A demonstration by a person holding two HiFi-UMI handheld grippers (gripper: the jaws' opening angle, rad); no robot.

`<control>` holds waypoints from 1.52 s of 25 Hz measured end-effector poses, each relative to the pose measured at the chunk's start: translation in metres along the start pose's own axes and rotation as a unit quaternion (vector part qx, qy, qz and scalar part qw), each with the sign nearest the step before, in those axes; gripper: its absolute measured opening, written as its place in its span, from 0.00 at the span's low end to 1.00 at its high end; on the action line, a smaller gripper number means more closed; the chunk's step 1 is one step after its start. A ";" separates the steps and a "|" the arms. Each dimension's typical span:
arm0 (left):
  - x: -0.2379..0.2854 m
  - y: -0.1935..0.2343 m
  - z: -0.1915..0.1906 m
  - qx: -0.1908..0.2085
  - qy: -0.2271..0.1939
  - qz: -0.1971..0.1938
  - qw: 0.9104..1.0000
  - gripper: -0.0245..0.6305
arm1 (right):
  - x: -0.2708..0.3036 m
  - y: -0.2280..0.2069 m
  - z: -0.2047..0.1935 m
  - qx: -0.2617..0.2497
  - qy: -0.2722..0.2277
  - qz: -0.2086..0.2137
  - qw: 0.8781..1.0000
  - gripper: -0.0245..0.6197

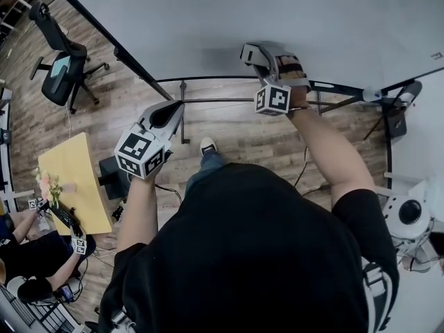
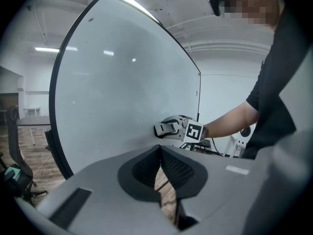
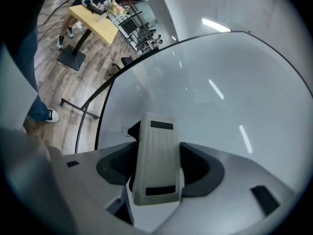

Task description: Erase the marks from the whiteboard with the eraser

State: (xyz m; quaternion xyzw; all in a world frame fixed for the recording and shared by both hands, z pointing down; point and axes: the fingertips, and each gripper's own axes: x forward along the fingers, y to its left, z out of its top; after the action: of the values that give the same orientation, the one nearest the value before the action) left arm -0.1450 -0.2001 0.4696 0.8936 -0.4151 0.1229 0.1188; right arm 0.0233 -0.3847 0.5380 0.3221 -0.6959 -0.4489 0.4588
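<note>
An office chair (image 1: 61,68) stands on the wood floor (image 1: 229,127) at ten o'clock; a yellow desk (image 1: 76,179) at nine carries flowers (image 1: 50,184) by its left edge.

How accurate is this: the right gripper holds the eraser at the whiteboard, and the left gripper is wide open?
Wrong on the left gripper: it is shut, jaws together and empty, as the left gripper view shows. The right gripper does hold the eraser at the whiteboard.
</note>
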 end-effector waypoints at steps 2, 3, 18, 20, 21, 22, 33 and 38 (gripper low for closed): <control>0.000 -0.004 0.003 0.003 -0.001 0.001 1.000 0.05 | -0.005 -0.001 -0.003 0.029 0.004 0.010 1.000 0.44; 0.000 -0.006 0.004 0.005 -0.002 0.001 1.000 0.05 | -0.008 -0.003 -0.005 0.047 0.006 0.016 0.999 0.44; 0.006 -0.041 0.025 0.025 -0.023 -0.018 0.999 0.05 | -0.061 -0.030 -0.040 0.269 0.031 0.043 0.962 0.44; 0.006 -0.047 0.027 0.028 -0.025 -0.021 0.999 0.05 | -0.072 -0.034 -0.047 0.283 0.036 0.038 0.958 0.45; 0.007 -0.051 0.028 0.030 -0.026 -0.022 0.999 0.05 | -0.078 -0.036 -0.051 0.290 0.038 0.035 0.956 0.44; 0.007 -0.054 0.029 0.031 -0.027 -0.024 0.999 0.05 | -0.083 -0.037 -0.056 0.297 0.040 0.033 0.953 0.44; 0.018 -0.089 0.041 0.049 -0.033 -0.044 0.997 0.05 | -0.146 -0.048 -0.106 0.368 0.067 0.000 0.927 0.45; 0.024 -0.102 0.048 0.056 -0.039 -0.053 0.996 0.05 | -0.173 -0.044 -0.128 0.403 0.074 -0.012 0.912 0.45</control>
State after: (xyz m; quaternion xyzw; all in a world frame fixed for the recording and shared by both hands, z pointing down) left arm -0.0451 -0.1683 0.4212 0.9238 -0.3638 0.1044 0.0582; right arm 0.2078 -0.2950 0.4592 0.5202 -0.7781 -0.1103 0.3345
